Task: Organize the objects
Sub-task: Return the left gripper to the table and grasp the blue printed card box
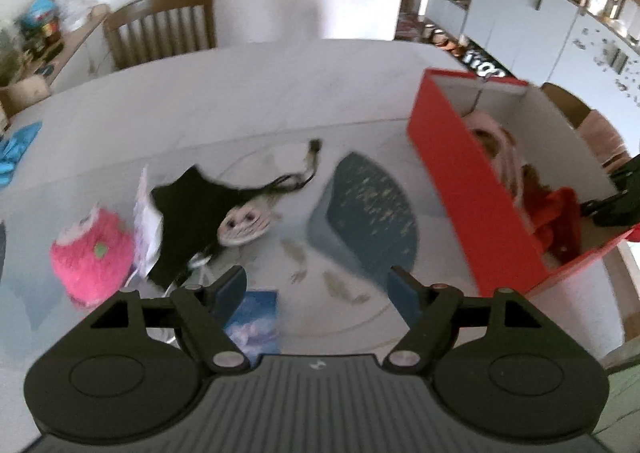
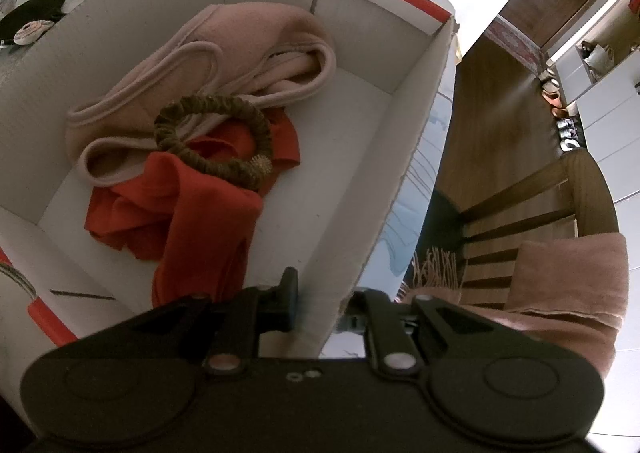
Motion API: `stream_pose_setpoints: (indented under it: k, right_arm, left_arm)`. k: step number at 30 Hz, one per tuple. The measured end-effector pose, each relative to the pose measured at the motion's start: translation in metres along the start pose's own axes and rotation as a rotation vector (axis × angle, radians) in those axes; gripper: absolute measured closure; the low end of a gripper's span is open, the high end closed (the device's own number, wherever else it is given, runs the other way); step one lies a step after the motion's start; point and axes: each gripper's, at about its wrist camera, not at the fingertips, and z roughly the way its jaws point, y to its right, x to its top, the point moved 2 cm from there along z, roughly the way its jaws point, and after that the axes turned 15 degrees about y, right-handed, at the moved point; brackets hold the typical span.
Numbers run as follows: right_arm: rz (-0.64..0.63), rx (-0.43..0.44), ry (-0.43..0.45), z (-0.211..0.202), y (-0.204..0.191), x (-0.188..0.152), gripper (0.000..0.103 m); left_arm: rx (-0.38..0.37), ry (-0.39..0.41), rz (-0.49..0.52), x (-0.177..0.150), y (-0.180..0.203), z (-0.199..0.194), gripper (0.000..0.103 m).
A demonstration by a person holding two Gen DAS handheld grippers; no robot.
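The red box stands open on the table, its long axis running away from us in the left view; inside we count three things: one pink garment, one red cloth, one brown ring-shaped scrunchie atop both; our right gripper pinches the box's near wall, jaws nearly pressed together; our left gripper hovers, jaws spread and empty, above the table, where one doll, one pink plush and one blue pouch lie.
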Motion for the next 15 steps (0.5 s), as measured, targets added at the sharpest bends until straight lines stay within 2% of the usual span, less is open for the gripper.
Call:
stream_pose_setpoints:
  k: [2,9,15]
  right_arm:
    - [0.0,0.0,0.0,-0.001,0.0,0.001,0.09]
    - [-0.002,0.001,-0.003,0.001,0.001,-0.002,0.09]
    - [-0.003,0.003,-0.01,0.008,0.002,-0.003,0.09]
  left_arm:
    - [0.032,-0.024,-0.024,-0.012,-0.009,0.005,0.025]
    - [0.059,-0.057,-0.061,-0.046,-0.027,0.015,0.01]
    - [0.076,-0.033,-0.078,-0.065,-0.032,0.028,0.01]
